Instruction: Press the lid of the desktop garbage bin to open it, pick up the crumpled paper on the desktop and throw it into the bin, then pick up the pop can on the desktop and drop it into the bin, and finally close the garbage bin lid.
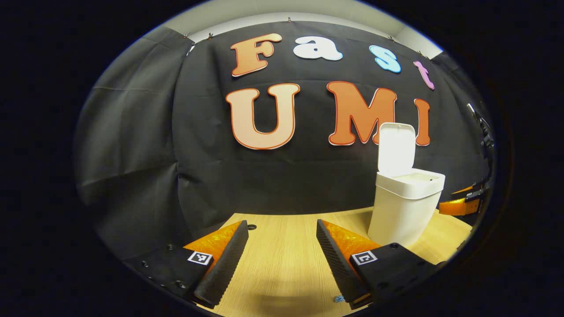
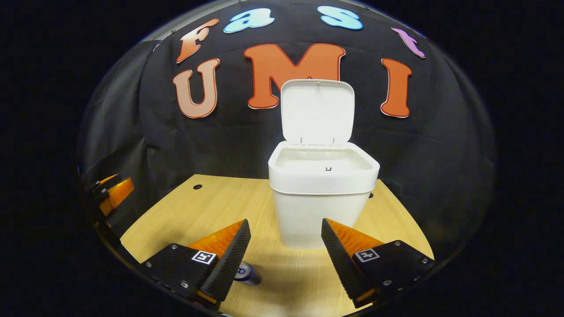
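In the left gripper view, the left tongs (image 1: pixel 282 259) hang wide open and empty over the wooden surface (image 1: pixel 282 246), with the white garbage bin (image 1: pixel 403 211) off to their right, its lid (image 1: pixel 395 147) standing upright. In the right gripper view, the pop can (image 2: pixel 246 273) lies on the surface beside the left finger; the right tongs (image 2: pixel 284 257), also spread and empty, face the bin.

both views low, facing bin (image 1: pixel 405 207)
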`<move>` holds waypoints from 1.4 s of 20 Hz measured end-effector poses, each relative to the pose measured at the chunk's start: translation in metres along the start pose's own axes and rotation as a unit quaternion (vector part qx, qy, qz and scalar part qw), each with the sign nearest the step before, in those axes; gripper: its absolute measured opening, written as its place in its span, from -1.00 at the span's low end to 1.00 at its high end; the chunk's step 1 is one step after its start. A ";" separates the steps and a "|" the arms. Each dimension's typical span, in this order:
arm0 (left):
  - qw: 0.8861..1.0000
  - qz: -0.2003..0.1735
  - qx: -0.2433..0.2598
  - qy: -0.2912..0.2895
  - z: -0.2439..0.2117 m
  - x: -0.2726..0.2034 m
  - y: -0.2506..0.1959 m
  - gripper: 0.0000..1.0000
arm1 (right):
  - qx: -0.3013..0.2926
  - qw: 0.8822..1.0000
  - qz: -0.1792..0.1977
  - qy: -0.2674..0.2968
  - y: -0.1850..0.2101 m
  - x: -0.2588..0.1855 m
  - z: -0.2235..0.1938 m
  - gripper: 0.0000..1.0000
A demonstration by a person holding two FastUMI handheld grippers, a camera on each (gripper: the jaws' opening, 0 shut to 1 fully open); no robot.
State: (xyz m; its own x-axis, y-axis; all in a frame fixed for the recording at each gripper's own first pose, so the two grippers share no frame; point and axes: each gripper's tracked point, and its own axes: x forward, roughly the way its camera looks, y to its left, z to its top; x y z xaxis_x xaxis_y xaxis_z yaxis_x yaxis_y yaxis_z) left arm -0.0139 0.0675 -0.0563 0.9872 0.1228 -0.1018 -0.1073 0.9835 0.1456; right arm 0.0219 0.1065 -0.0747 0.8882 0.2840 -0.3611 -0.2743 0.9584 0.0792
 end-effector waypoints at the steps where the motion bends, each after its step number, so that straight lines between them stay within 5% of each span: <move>1: 1.000 -0.006 -0.002 0.004 -0.005 0.000 -0.004 0.97 | 0.001 1.000 -0.003 0.002 -0.002 -0.001 -0.001 0.96; 11: 0.995 -0.084 -0.007 0.057 -0.073 0.003 -0.063 0.97 | 0.002 0.999 -0.033 0.034 -0.022 -0.010 -0.030 0.96; 28: 0.959 -0.179 0.057 0.212 -0.228 -0.014 -0.121 0.99 | 0.030 0.991 -0.078 0.107 -0.051 -0.026 -0.089 0.96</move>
State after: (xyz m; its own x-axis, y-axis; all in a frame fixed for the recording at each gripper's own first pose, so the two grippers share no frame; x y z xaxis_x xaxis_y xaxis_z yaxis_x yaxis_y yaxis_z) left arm -0.0415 -0.0226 -0.2971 0.8185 -0.1539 -0.5534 0.2678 0.9546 0.1305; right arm -0.0198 0.0480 -0.1521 0.8184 0.1256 -0.5607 -0.1119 0.9920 0.0588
